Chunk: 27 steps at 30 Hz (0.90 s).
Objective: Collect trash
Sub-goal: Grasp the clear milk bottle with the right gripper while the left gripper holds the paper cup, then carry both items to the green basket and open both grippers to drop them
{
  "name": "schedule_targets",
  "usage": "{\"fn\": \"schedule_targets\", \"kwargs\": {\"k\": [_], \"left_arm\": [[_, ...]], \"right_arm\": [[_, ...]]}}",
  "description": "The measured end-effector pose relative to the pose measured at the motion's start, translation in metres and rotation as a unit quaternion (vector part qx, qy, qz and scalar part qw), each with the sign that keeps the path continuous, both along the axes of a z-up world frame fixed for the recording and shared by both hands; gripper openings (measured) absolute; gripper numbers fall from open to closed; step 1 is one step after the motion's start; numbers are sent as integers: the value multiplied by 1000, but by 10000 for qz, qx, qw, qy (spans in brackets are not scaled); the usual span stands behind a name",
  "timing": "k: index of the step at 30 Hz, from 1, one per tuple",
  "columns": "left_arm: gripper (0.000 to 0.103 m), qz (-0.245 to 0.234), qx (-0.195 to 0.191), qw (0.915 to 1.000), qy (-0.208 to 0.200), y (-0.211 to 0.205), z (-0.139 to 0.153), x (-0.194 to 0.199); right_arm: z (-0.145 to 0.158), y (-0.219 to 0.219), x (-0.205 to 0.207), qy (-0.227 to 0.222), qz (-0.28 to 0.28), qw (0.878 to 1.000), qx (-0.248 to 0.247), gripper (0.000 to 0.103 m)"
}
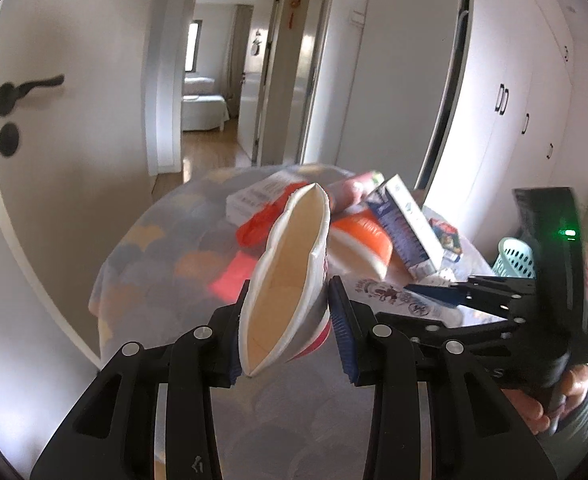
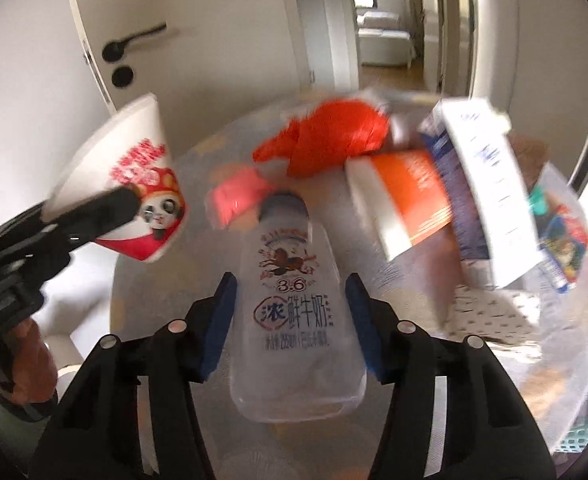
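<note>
My left gripper [image 1: 289,320] is shut on a squashed white and red paper cup [image 1: 289,280] and holds it above the table; the cup also shows in the right wrist view [image 2: 133,184]. My right gripper [image 2: 289,304] is open, its fingers on either side of a clear plastic milk bottle [image 2: 294,312] that lies on the table, not touching it. The right gripper shows in the left wrist view [image 1: 434,294] low over the bottle's label [image 1: 390,296].
The round table has a patterned cloth [image 1: 153,264]. On it lie an orange plastic bag [image 2: 326,140], a pink wrapper [image 2: 237,196], an orange box [image 2: 406,196], a blue and white carton [image 2: 490,192] and small packets [image 2: 562,240]. A teal basket [image 1: 514,256] stands at the right.
</note>
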<state>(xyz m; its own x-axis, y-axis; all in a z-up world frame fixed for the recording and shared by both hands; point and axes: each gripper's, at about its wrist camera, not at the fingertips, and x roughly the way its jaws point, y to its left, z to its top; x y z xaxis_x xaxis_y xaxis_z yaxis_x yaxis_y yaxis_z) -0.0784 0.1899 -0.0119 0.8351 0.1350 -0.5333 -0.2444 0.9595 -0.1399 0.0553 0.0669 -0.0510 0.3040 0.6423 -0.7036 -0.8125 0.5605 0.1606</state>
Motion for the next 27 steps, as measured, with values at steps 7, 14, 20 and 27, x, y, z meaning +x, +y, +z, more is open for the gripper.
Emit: {"fn": "schedule_targets", "kwargs": {"k": [7,14,20,27], "left_arm": [[35,-242,96,9995,-164,-22,17,21],[35,-665,237,9971,-274,-55,29,47],[35,-1122,437,9918,-434,-92,45,73],[35,-1834,421,9814,-390,-146,50,129]], "right_arm": [[34,-45,-3,-370,-387,9980,327,51],[59,-88,7,-543,-892,9929,570,51],[76,-140,31,-594,-1556,9821,876,51],[82,-209,64,-590,-2474,9608,1100,51]]}}
